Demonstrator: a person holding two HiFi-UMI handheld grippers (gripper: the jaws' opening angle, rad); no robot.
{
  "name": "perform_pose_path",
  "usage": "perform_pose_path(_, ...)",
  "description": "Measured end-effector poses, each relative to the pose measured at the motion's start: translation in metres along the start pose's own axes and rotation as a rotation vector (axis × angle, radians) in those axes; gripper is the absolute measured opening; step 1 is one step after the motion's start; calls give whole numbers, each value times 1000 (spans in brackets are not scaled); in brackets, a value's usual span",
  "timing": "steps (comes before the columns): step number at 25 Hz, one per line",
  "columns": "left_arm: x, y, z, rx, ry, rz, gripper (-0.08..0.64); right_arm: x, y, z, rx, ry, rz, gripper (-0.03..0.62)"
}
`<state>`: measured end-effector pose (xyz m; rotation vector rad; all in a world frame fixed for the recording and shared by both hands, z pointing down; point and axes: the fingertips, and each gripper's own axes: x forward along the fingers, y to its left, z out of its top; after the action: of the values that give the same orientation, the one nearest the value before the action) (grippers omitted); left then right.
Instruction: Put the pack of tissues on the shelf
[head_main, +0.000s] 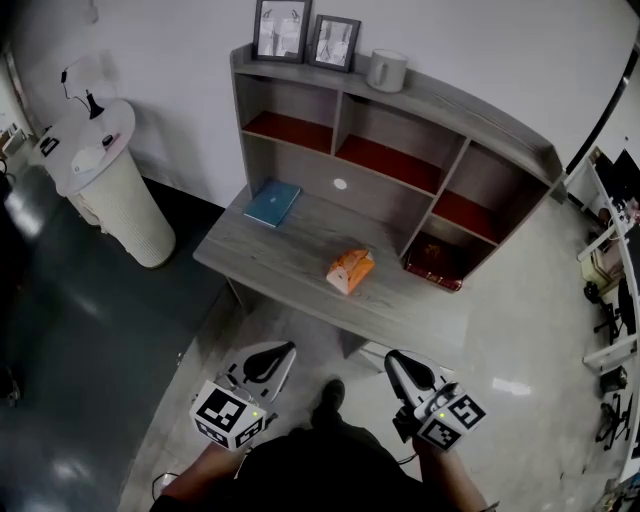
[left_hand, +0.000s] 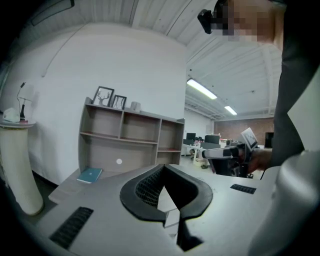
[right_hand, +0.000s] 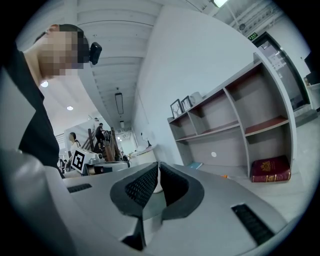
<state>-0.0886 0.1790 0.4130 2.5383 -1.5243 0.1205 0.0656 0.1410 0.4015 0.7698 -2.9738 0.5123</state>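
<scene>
I hold both grippers low and near, in front of my body, well short of the desk (head_main: 290, 250). My left gripper (head_main: 283, 349) has its jaws pressed together with nothing between them. My right gripper (head_main: 393, 358) is the same: jaws closed tip to tip and empty. Both point toward the desk, the left one toward its left part and the right one toward its right part. The orange pack of tissues (head_main: 350, 270) lies on the desk top, right of the middle and closer to the near edge than to the back panel, touching neither gripper. A blue book (head_main: 272, 203) lies flat at the far left of the desk top, well apart from the pack. Behind them stands the grey shelf unit (head_main: 400, 105). In its lower right compartment, just right of the pack, is a red book (head_main: 435, 262). On top of the unit, at the far left, two picture frames (head_main: 281, 30) stand upright with a white mug (head_main: 386, 70) beside them on the right. A white wicker bin (head_main: 115, 195) stands on the floor to the left of the desk.
</scene>
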Motion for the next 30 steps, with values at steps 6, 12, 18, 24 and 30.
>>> perform_pose_path(6, 57, 31, 20, -1, -9, 17, 14, 39, -49, 18, 15, 28, 31, 21)
perform_pose_path(12, 103, 51, 35, 4, 5, 47, 14, 62, -94, 39, 59, 13, 65, 21)
perform_pose_path(18, 136, 66, 40, -8, 10, 52, 14, 76, -126, 47, 56, 21, 60, 21)
perform_pose_path(24, 163, 90, 44, -6, 15, 14, 14, 101, -142, 52, 77, 3, 32, 21)
perform_pose_path(30, 187, 137, 53, 5, 23, -67, 14, 145, -157, 60, 73, 3, -58, 21)
